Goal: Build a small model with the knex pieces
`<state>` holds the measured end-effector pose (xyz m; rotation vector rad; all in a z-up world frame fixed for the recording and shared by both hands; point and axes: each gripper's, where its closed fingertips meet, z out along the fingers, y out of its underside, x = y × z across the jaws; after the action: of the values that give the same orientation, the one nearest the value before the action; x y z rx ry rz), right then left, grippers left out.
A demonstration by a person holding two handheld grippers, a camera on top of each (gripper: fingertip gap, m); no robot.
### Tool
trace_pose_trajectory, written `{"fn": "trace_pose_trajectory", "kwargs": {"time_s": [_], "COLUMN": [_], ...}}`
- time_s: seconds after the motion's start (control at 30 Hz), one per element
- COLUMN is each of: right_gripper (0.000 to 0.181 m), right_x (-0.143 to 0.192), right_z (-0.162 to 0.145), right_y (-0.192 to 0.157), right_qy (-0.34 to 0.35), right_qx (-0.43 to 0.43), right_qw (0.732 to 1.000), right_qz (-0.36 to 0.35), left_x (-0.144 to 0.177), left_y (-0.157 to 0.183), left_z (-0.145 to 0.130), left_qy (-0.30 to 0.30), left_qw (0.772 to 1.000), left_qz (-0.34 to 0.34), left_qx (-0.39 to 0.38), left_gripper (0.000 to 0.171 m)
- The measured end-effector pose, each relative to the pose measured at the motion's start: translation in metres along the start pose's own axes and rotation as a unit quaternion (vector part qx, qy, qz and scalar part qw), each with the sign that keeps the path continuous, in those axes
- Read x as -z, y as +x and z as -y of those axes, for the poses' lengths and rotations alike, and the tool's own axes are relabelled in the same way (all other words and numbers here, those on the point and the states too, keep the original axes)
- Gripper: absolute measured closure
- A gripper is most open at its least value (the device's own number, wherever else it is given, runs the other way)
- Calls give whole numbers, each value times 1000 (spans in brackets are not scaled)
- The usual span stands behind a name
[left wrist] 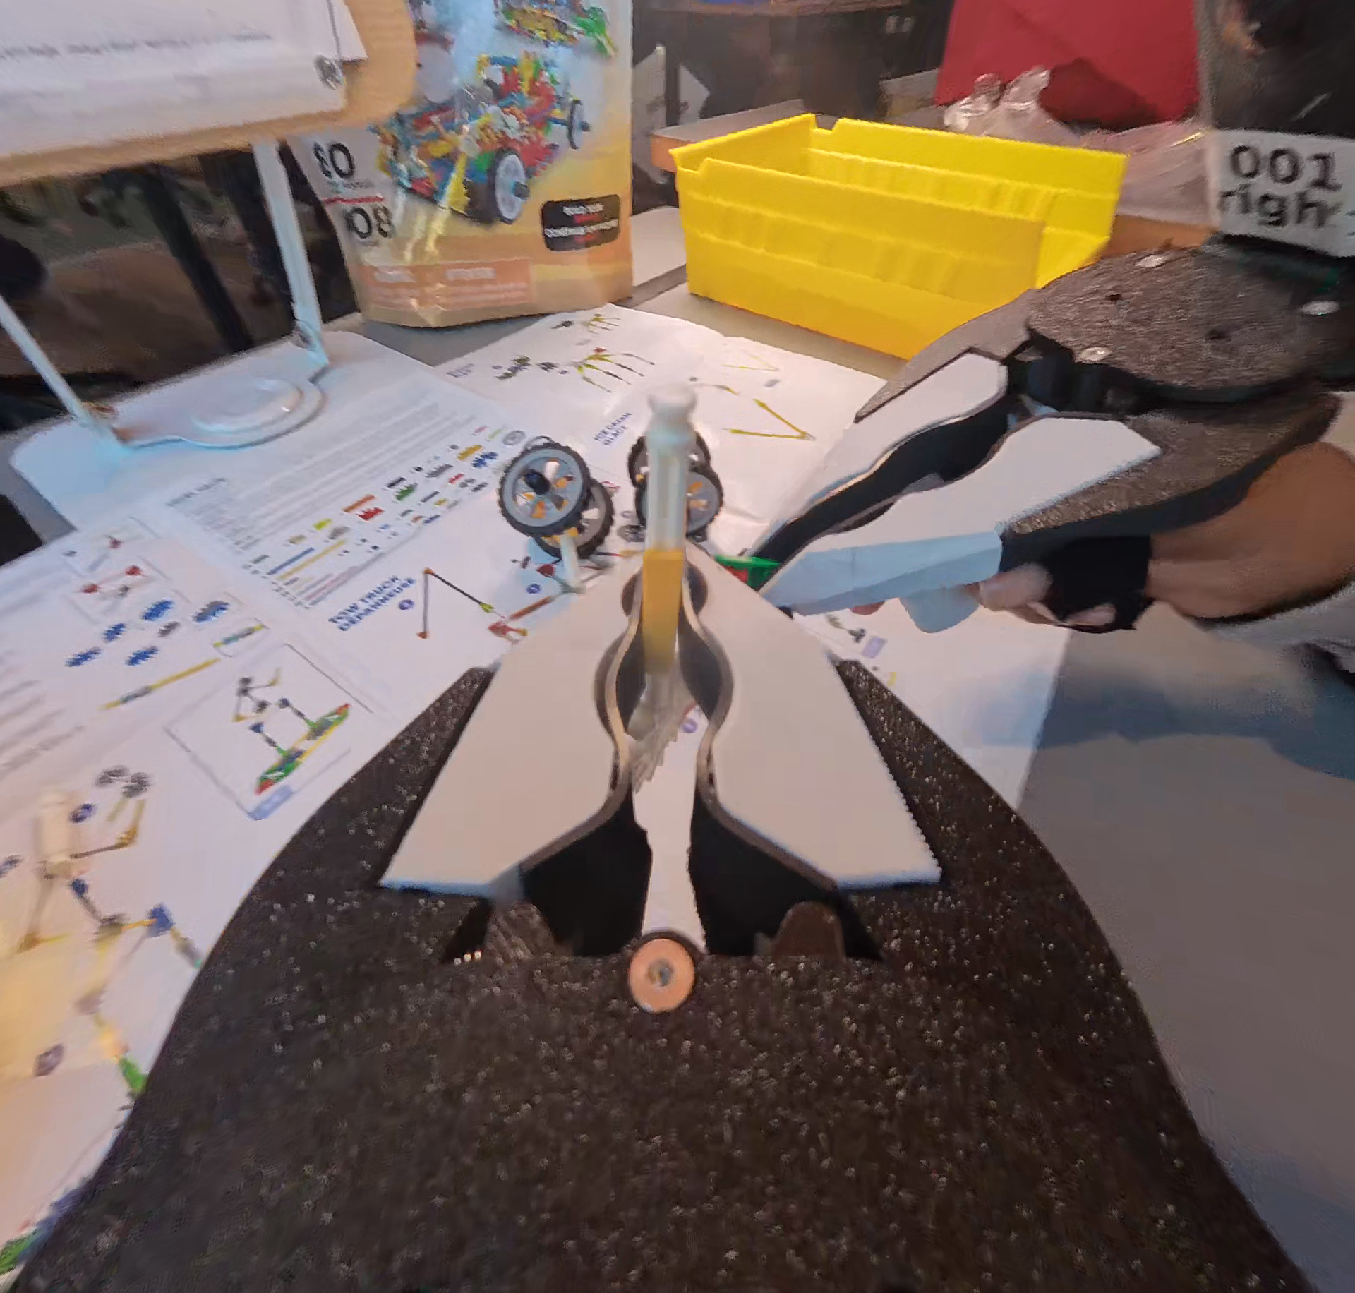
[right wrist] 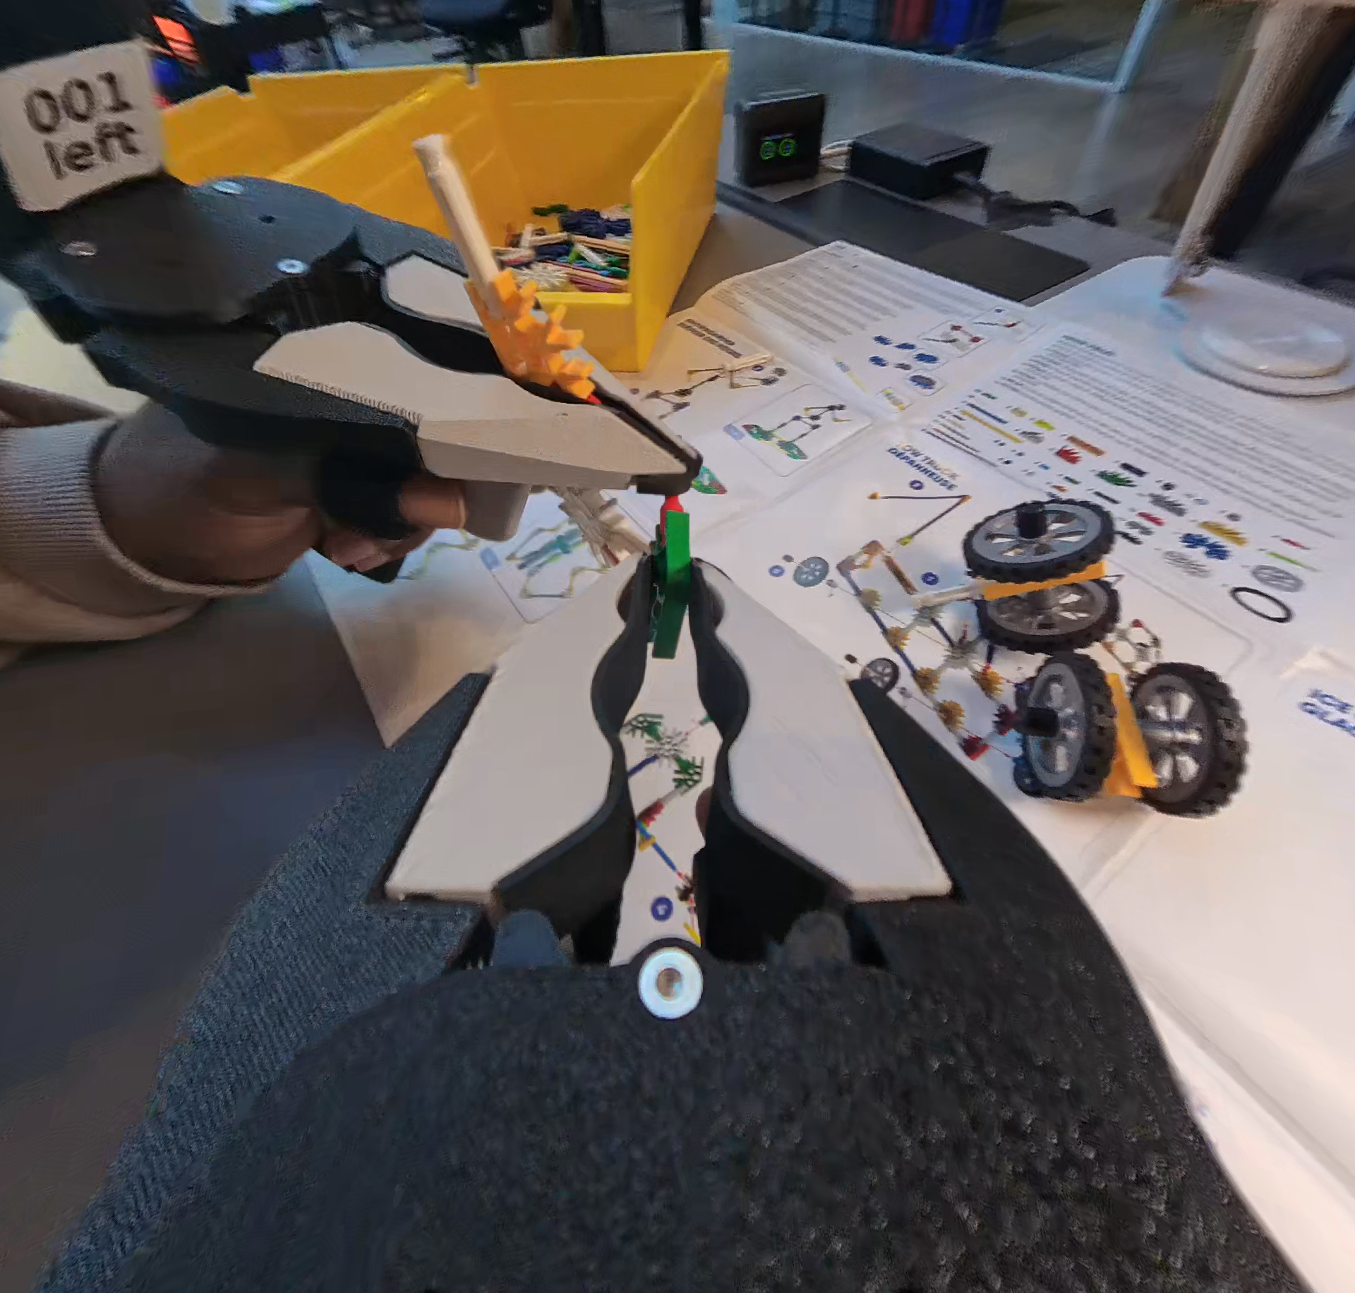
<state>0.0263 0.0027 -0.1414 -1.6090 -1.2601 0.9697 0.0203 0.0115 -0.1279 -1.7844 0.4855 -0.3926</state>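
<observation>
My left gripper [left wrist: 663, 570] is shut on an orange connector [left wrist: 658, 612] with a white rod [left wrist: 671, 466] standing up out of it. In the right wrist view this gripper [right wrist: 671, 477] comes in from the left, with the orange snowflake-shaped connector [right wrist: 539, 337] and white rod [right wrist: 458, 209] above its fingers and a white connector [right wrist: 594, 517] below. My right gripper [right wrist: 671, 570] is shut on a green connector [right wrist: 671, 590]. A short red rod tip [right wrist: 671, 506] sits between the green piece and the left gripper's tips. The right gripper [left wrist: 766, 572] also shows in the left wrist view, meeting the left one tip to tip.
A partly built wheeled model [right wrist: 1063, 642] [left wrist: 557, 502] stands on printed instruction sheets [right wrist: 916, 392]. A yellow bin [right wrist: 660, 194] [left wrist: 880, 231] with loose pieces is behind. A white lamp base [left wrist: 249, 407], a toy box [left wrist: 506, 121] and black devices [right wrist: 781, 136] stand at the back. The tips of both grippers are at nearly the same place.
</observation>
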Motion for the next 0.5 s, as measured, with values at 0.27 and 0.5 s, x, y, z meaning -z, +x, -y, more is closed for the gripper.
{"fn": "trace_pose_trajectory", "kwargs": {"time_s": [0.27,0.5], "right_gripper": [178,178], "right_x": [-5,11], "right_z": [-8,-15], "right_y": [-9,-15], "right_qy": [-32,-42], "right_qx": [78,44], "right_qw": [996,995], "right_qz": [-6,79], "left_x": [-8,-8], "left_y": [-24,-7], "left_z": [-9,-31], "left_qy": [-27,-50], "left_qw": [988,930], "left_qz": [-62,-164], "left_qx": [142,325], "left_gripper": [171,170]}}
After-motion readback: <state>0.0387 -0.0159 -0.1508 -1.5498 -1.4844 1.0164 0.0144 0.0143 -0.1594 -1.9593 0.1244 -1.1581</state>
